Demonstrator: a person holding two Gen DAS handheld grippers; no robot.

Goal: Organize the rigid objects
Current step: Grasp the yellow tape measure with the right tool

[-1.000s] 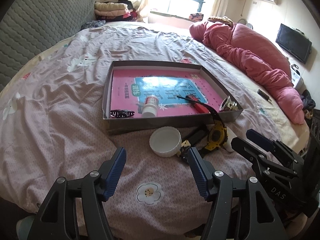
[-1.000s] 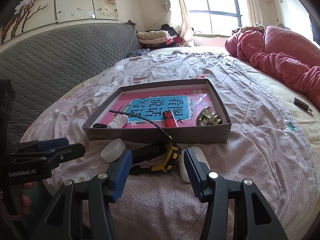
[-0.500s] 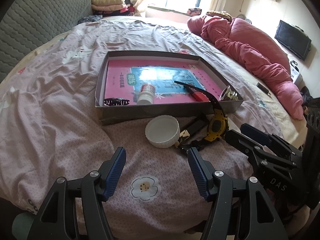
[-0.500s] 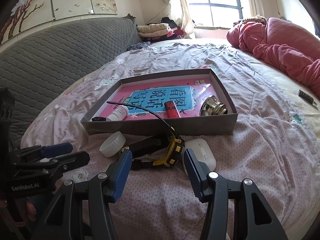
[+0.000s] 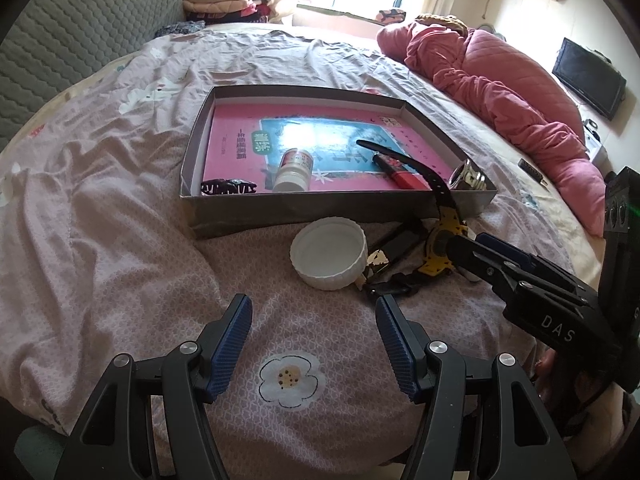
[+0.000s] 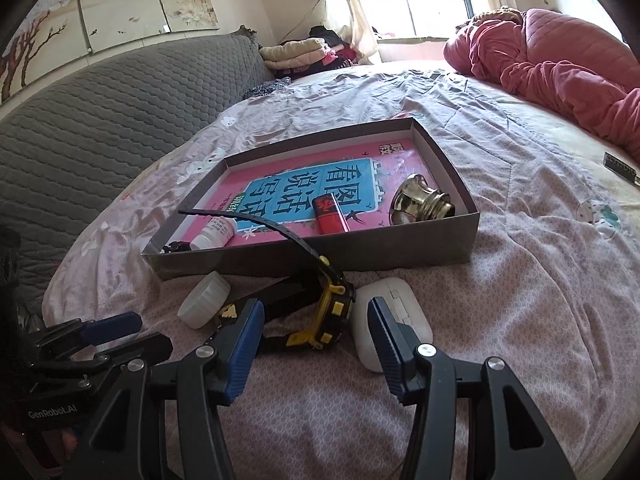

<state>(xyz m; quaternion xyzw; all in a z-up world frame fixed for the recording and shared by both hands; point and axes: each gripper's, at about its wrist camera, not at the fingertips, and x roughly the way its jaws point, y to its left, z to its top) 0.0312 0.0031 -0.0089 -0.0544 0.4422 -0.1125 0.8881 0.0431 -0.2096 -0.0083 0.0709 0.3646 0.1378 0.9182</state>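
Note:
A shallow grey box (image 5: 320, 216) (image 6: 400, 252) lies on the bed, lined with a pink and blue book. Inside are a white pill bottle (image 5: 294, 170) (image 6: 214, 234), a red lighter (image 5: 402, 174) (image 6: 330, 216), a brass knob (image 5: 466, 176) (image 6: 420, 204) and a black hair clip (image 5: 228, 187). In front of the box lie a white lid (image 5: 328, 252) (image 6: 204, 300), a yellow-black watch (image 5: 440, 248) (image 6: 332, 316) with its strap over the box wall, and a white earbud case (image 6: 390, 312). My left gripper (image 5: 314, 344) is open short of the lid. My right gripper (image 6: 316, 346) is open just short of the watch and case.
A pink quilt (image 5: 500, 80) (image 6: 560, 60) lies heaped at the far right of the bed. A grey padded headboard (image 6: 100, 120) stands at the left. A small dark stick (image 6: 620, 168) lies on the sheet to the right. A television (image 5: 588, 76) is on the far wall.
Both grippers have sunk closer to the bed and the things in front of the box. The right one has edged toward the watch and earbud case. Their jaws have kept the same width.

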